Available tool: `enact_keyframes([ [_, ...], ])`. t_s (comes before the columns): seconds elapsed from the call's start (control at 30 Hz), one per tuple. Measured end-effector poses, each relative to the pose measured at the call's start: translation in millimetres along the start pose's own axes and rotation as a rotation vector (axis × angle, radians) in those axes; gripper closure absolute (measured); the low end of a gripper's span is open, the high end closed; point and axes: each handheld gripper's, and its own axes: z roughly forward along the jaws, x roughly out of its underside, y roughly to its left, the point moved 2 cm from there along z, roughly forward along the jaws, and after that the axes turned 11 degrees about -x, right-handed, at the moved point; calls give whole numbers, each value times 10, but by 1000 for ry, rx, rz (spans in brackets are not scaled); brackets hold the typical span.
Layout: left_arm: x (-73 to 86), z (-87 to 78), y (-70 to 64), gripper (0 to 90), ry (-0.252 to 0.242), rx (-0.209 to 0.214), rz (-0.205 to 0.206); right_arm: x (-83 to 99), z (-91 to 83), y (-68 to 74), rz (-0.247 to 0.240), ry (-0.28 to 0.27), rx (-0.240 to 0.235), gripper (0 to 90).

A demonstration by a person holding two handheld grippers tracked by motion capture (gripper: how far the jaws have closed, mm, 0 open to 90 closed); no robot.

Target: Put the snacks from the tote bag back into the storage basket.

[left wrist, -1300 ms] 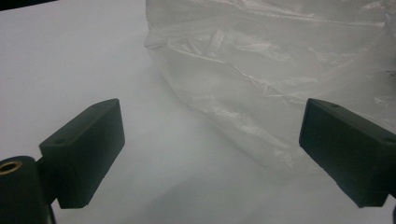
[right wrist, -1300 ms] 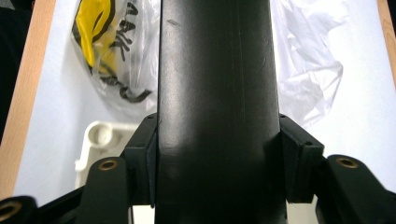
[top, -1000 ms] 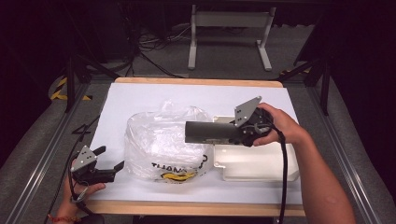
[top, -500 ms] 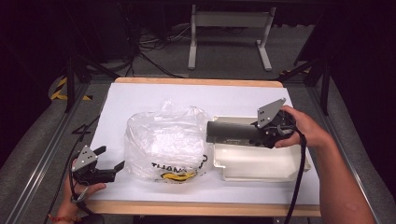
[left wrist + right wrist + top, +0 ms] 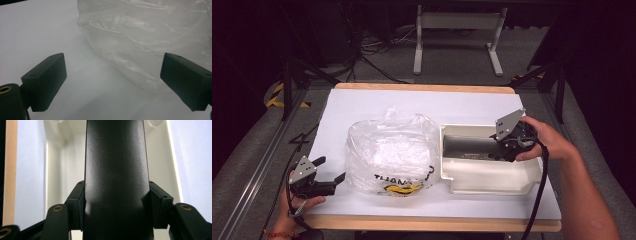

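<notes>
R gripper (image 5: 507, 142) clamped on dark bottle (image 5: 469, 147), held lying lengthwise over white tray (image 5: 492, 180), prob. to set it down flat inside. Bottle squeezed btwn both pads in right gripper view, running straight out from jaws. L gripper (image 5: 324, 182) spread wide, empty, resting near table (image 5: 377, 102) edge just beside plastic bag (image 5: 389, 150), prob. waiting.

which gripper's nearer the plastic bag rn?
Left. The left gripper sits open at the plastic bag's lower-left edge, a small gap away. The right gripper is over the white tray, holding the black cylinder beyond the bag's right side.
</notes>
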Motion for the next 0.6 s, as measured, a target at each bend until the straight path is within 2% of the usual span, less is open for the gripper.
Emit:
enact_keyframes([
  [0.4, -2, 4, -5, 76, 7, -1, 8, 216, 81, -25, 26, 23, -30, 427],
  [0.53, -2, 6, -11, 77, 6, -3, 13, 293, 152, -83, 44, 65, -52, 426],
  [0.6, -3, 7, -10, 77, 7, -4, 12, 307, 174, -100, 49, 69, -56, 427],
])
